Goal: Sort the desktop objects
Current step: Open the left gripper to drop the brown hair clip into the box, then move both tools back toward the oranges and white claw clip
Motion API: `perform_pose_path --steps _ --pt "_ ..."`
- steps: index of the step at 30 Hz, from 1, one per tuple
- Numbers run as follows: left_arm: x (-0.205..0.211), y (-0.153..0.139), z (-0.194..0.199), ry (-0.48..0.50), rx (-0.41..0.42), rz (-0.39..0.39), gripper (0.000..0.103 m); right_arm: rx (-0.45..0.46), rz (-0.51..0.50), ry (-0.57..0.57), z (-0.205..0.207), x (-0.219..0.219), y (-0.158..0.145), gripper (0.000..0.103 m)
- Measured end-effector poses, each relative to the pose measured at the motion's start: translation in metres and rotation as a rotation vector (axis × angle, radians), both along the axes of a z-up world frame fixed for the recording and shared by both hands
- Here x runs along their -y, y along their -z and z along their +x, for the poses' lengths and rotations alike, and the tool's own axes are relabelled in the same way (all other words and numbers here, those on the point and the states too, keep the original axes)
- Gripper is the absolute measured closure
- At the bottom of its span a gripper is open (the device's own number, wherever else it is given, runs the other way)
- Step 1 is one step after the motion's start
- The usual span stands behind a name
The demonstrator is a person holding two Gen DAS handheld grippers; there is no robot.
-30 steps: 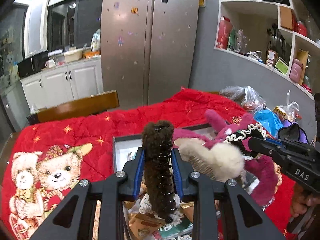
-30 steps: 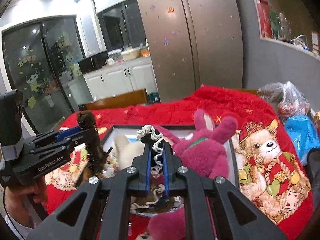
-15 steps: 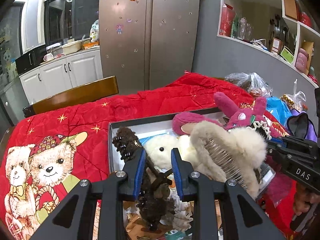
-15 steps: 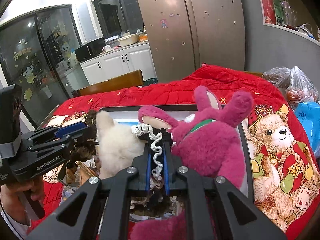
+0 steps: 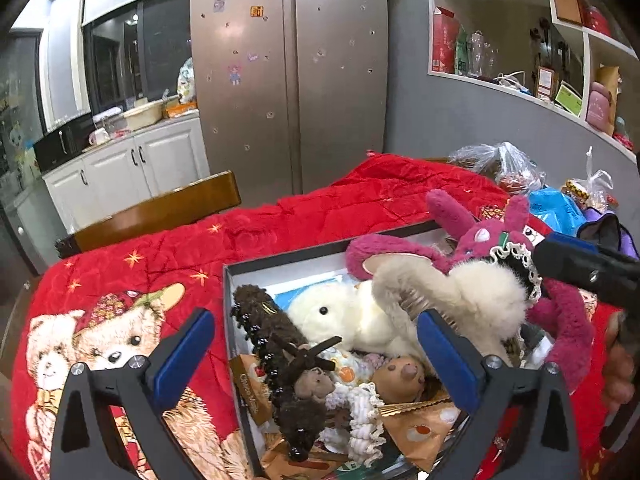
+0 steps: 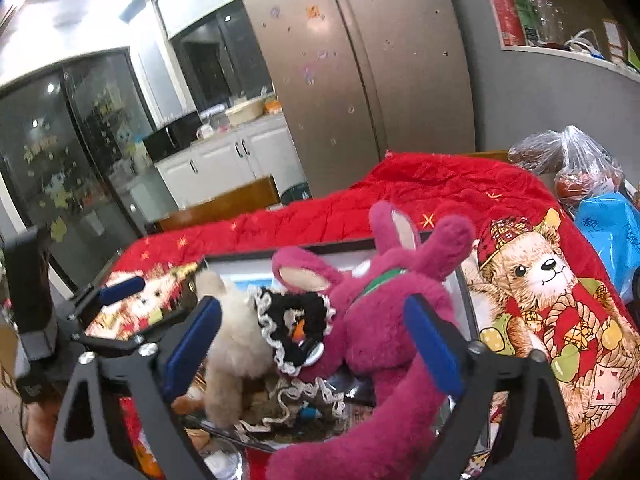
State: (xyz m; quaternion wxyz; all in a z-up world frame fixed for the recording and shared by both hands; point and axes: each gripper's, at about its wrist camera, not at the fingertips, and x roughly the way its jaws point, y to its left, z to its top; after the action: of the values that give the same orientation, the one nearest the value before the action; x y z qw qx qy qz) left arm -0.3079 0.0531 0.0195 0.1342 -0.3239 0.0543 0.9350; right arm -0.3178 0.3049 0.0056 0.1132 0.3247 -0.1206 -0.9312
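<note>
My left gripper (image 5: pixel 314 320) hangs over the dark-rimmed box (image 5: pixel 288 258), its jaws opening wide. The brown fuzzy hair clip (image 5: pixel 276 344) lies loose in the box between them, touching neither pad. My right gripper (image 6: pixel 312 306) is also opening its jaws. Between them, free of the pads, a black scrunchie with white lace trim (image 6: pixel 296 328) rests on the pink rabbit plush (image 6: pixel 384 320) and a beige fuzzy hair claw (image 6: pixel 236 332). In the left wrist view a white plush (image 5: pixel 344 316) lies in the box.
The box sits on a red quilt with bear prints (image 5: pixel 120 344). Plastic bags (image 6: pixel 576 168) crowd the table's right side, with a blue one (image 6: pixel 612 232) nearer. A wooden chair back (image 5: pixel 160 212) stands behind the table, a fridge and wall shelves beyond.
Both pairs of jaws have gone from shut to wide apart. The brown clip dropped from the left gripper into the box. The lace scrunchie left the right gripper and lies on the plush toys.
</note>
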Motion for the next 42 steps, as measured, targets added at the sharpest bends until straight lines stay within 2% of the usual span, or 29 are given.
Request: perform_pose_path --steps 3,9,17,20,24,30,33,35,39,42 --pt "0.002 -0.004 0.000 -0.013 -0.013 0.006 0.000 0.006 -0.020 0.031 -0.001 -0.007 -0.002 0.000" --pt "0.005 -0.004 -0.001 -0.028 -0.021 -0.001 0.000 0.009 0.002 0.046 -0.001 -0.009 -0.006 0.000" --pt "0.013 -0.016 0.008 -0.059 -0.042 0.002 0.000 -0.053 0.039 0.024 0.014 0.003 -0.024 0.000" --pt "0.021 -0.028 0.022 -0.086 -0.055 0.032 0.000 -0.095 0.030 0.010 0.028 0.010 -0.041 0.000" --pt "0.033 -0.051 0.055 -0.105 -0.085 0.075 0.000 -0.156 0.070 0.013 0.060 0.022 -0.065 0.000" --pt "0.033 -0.072 0.103 -0.095 -0.128 0.052 0.000 -0.205 0.145 -0.016 0.109 0.039 -0.082 0.000" --pt "0.031 -0.066 0.124 -0.091 -0.119 0.017 0.000 -0.207 0.117 -0.005 0.133 0.041 -0.077 0.000" --pt "0.031 -0.056 0.135 -0.092 -0.098 0.033 0.000 -0.174 0.109 -0.010 0.144 0.043 -0.064 0.000" --pt "0.027 -0.023 0.149 -0.077 -0.039 0.047 0.000 -0.105 0.176 -0.049 0.157 0.051 -0.028 0.000" --pt "0.026 0.006 0.146 -0.068 0.023 0.064 0.000 -0.048 0.162 -0.067 0.158 0.050 -0.002 0.000"
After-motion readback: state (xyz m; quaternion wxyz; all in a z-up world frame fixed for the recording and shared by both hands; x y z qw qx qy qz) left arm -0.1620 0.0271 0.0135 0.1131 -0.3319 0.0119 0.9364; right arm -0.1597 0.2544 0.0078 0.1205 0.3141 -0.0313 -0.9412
